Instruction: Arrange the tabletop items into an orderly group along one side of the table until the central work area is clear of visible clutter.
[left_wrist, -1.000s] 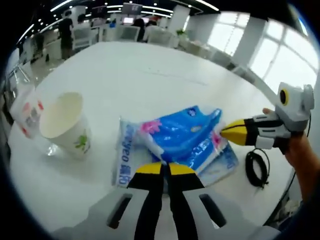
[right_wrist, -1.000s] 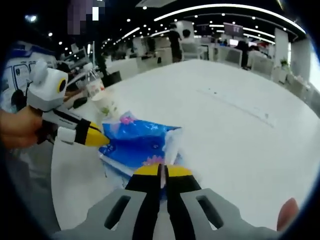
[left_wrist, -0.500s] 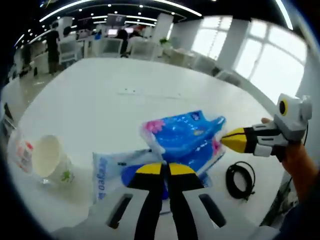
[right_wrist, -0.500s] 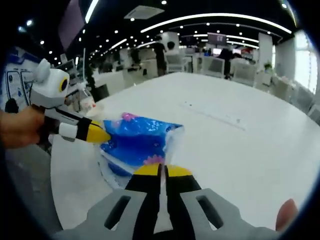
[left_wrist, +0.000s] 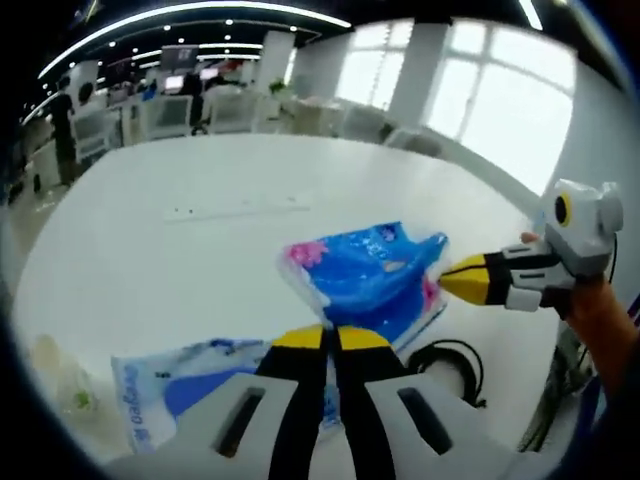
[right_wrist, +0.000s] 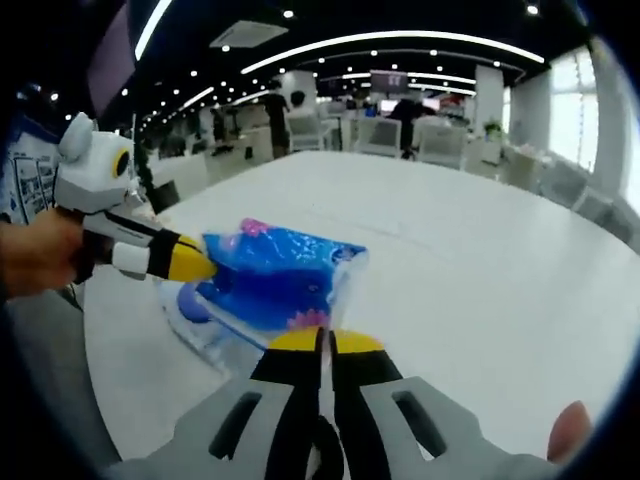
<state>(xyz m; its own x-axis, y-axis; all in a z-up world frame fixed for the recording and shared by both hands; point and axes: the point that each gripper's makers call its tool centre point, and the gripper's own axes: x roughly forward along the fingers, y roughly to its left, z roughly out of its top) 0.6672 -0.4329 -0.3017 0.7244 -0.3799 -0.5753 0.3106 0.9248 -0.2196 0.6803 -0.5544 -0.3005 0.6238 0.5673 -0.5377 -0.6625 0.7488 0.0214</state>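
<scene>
A blue tissue pack (left_wrist: 365, 275) with pink flowers hangs above the white table (left_wrist: 200, 180), held at two ends. My left gripper (left_wrist: 330, 338) is shut on its near corner. My right gripper (left_wrist: 455, 280) comes in from the right, its yellow tip shut on the far corner. In the right gripper view the same pack (right_wrist: 275, 280) stretches from my right gripper (right_wrist: 322, 342) to my left gripper (right_wrist: 195, 266). A second blue-and-white pack (left_wrist: 190, 385) lies flat on the table, below and to the left.
A coiled black cable (left_wrist: 450, 362) lies on the table under the lifted pack, near the table's edge. A paper cup (left_wrist: 70, 395) shows blurred at the lower left. Office chairs and people stand far behind the table.
The blue pack has risen off the second pack and moved right, over the cable. Both grippers kept their hold. The cup has slid toward the left gripper view's lower left.
</scene>
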